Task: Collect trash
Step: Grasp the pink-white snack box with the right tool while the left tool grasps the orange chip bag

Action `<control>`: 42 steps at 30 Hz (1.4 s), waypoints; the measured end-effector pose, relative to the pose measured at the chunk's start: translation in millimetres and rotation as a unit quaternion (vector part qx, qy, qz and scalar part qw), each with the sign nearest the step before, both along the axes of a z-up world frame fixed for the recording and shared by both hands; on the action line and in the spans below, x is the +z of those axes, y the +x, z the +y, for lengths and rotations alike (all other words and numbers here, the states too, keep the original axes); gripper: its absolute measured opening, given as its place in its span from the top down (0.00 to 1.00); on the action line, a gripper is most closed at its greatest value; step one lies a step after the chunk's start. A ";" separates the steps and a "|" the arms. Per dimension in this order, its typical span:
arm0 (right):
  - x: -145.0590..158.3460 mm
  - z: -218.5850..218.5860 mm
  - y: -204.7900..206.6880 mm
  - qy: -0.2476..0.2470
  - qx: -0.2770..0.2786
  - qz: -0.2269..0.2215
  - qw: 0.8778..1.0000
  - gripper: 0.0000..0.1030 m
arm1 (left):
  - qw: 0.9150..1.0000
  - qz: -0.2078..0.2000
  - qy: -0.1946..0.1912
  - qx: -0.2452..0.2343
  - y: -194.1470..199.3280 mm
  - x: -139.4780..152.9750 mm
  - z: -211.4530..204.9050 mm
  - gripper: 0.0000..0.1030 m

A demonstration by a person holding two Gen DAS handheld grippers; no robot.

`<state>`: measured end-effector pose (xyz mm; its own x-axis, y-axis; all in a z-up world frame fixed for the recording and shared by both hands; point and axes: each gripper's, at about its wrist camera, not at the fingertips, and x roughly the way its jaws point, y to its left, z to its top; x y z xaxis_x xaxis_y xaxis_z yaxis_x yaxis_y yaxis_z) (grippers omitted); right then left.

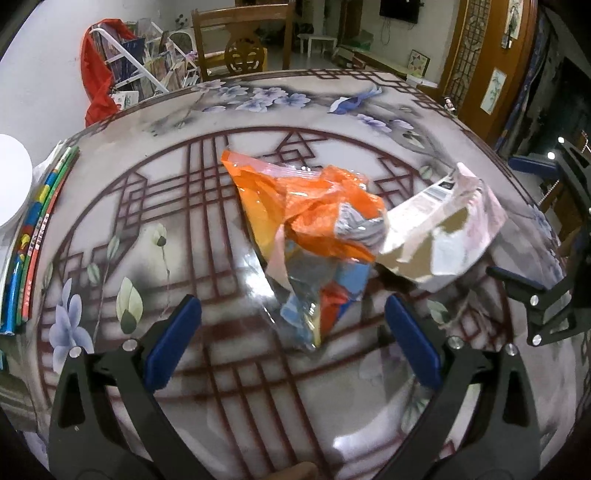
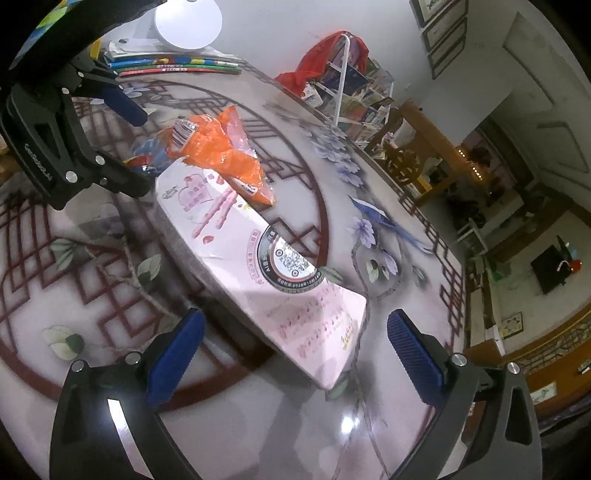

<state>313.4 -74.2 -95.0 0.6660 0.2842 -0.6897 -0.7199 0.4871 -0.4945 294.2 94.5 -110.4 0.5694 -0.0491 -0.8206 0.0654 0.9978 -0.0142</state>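
Nearest the left wrist camera, the left gripper [image 1: 293, 328] is seen spread wide above the patterned table [image 1: 155, 206], its 2 blue pads [image 1: 173, 341] clear of everything. Between and just beyond them lies the orange wrapper [image 1: 310, 206], crumpled, with its silvery clear tail pointing back toward the camera and its long axis running away up-left across the table. Touching its right side is the torn pink carton [image 1: 443, 236], shown here end-on with its brown inner face exposed. Further right, the right gripper [image 1: 524, 280] is partly seen at the frame edge.

From the right wrist view, the right gripper [image 2: 295, 350] is likewise held wide, with nothing between its fingers. The pink carton [image 2: 258, 258] is shown lengthwise here, printed face up, its near end lying between the fingertips and its long axis running away up-left. At its far end, the orange wrapper [image 2: 225, 155] is seen resting partly on it. Beyond, the left gripper [image 2: 122, 122] appears from the side, also spread. Farthest off, colored books [image 2: 177, 68] and a white lamp [image 2: 188, 24] are seen at the table's edge.
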 end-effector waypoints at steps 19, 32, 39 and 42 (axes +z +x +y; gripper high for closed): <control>-11.3 17.0 13.4 0.010 0.012 0.030 0.999 0.11 | 1.000 -0.020 -0.011 -0.012 10.4 -7.2 0.1 0.27; -1.2 6.6 2.0 0.023 -0.009 0.043 0.999 0.36 | 0.999 -0.022 0.000 -0.025 -10.0 -4.1 -7.4 0.61; 10.6 -12.0 -19.2 0.036 -0.028 0.083 0.996 0.41 | 0.999 -0.007 -0.027 -0.018 -34.7 -1.6 -10.6 0.62; 14.5 -20.1 -35.3 0.032 -0.033 0.094 0.995 0.41 | 0.999 -0.001 -0.021 -0.025 -48.0 1.0 -18.1 0.62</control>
<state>278.1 -94.3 -80.5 0.5457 0.2904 -0.7861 -0.7619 0.5625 -0.3211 246.1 76.3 -109.4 0.5672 -0.1122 -0.8159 0.1146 0.9918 -0.0568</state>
